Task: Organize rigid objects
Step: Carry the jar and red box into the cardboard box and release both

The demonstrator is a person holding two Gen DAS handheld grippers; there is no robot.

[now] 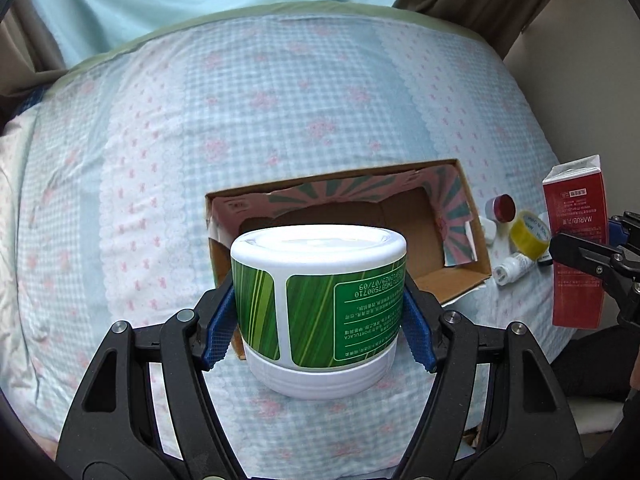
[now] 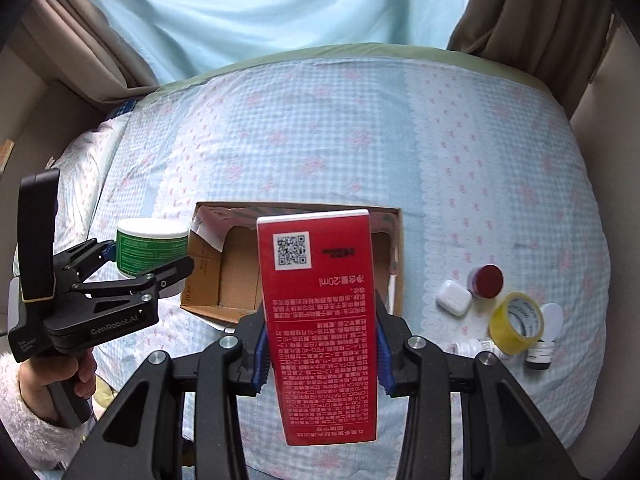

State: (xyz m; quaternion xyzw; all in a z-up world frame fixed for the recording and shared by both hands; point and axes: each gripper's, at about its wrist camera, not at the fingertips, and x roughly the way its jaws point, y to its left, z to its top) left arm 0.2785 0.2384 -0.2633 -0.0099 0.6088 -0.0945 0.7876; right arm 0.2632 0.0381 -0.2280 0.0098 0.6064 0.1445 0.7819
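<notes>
My left gripper (image 1: pixel 318 320) is shut on a white jar with a green label (image 1: pixel 320 312), held upside down just in front of the open cardboard box (image 1: pixel 476 236). The jar also shows in the right wrist view (image 2: pixel 150 250), left of the box (image 2: pixel 204 300). My right gripper (image 2: pixel 320 352) is shut on a tall red carton (image 2: pixel 320 320), held above the bed in front of the box. The carton shows at the right in the left wrist view (image 1: pixel 576 248).
On the checked bedspread (image 2: pixel 360 140), right of the box, lie a yellow tape roll (image 2: pixel 516 322), a red-lidded jar (image 2: pixel 486 280), a white earbud case (image 2: pixel 454 296) and small bottles (image 2: pixel 540 354). Curtains hang behind the bed.
</notes>
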